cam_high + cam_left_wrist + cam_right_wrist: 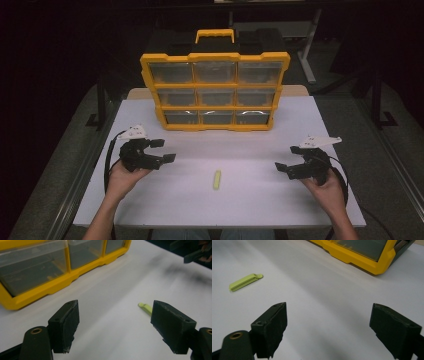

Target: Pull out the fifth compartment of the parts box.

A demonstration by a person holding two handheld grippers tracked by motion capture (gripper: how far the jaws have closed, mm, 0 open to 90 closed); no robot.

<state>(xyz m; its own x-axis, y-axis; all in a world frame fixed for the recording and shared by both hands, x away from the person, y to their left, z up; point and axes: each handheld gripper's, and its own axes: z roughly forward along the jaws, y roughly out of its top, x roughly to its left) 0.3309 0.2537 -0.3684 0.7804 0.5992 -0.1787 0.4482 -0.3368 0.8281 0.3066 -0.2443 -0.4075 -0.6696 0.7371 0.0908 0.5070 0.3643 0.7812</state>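
A small yellow-green clip [217, 179] lies flat on the white table [210, 200], in the middle near the front. My left gripper [164, 151] hovers to its left, held in a hand, jaws wide apart and holding nothing. In the left gripper view the clip [145, 307] peeks out beside the right jaw. My right gripper [286, 160] hangs at the right side, open and holding nothing. In the right gripper view the clip [245, 281] lies far off at the upper left.
A yellow organizer case [215, 91] with several clear drawers stands upright at the back of the table, its handle on top. Both gripper views catch its lower edge [62, 283] [362, 261]. Dark floor and a table frame surround the table.
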